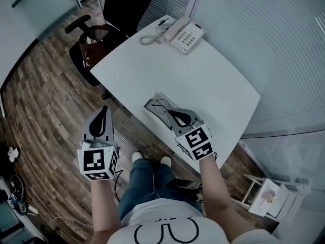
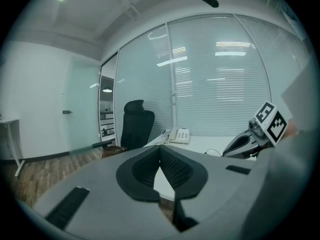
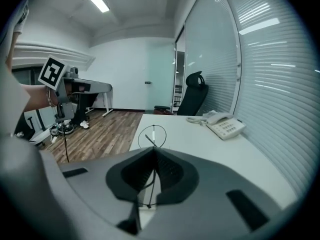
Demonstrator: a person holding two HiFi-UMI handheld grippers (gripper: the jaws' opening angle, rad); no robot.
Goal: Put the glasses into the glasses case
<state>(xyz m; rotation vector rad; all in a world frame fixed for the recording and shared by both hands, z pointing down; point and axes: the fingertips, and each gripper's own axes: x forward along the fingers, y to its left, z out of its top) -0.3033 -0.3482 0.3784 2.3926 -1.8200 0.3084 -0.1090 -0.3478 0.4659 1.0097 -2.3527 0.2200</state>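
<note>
- Left claw (image 1: 101,117): clenched, empty; over the brown wood-plank floor (image 1: 45,95), left of the desk.
- Brown bag (image 1: 94,42) on a dark seat, with a black high-backed office chair (image 1: 124,4) behind it: off the desk's far left corner.
- Grey rectangular glasses case (image 1: 151,105): at the near edge of the white curved desk (image 1: 213,80).
- Thin black wire-rimmed glasses (image 1: 161,107): over the case, contact not discernible; pinched by the frame in the right claw (image 1: 176,117).
- White push-button telephone (image 1: 185,34), coiled cord: far corner, well apart.
- Glass partition with blinds (image 1: 274,44): along the right.

Glasses (image 1: 161,105): thin dark wire frame, round lenses, pinched in the right gripper (image 1: 171,113); one lens sticks out at 12 o'clock past its tips.
Glasses case (image 1: 151,108): grey, flat (apparently open), under the glasses at the table's (image 1: 218,80) 6 o'clock edge.
</note>
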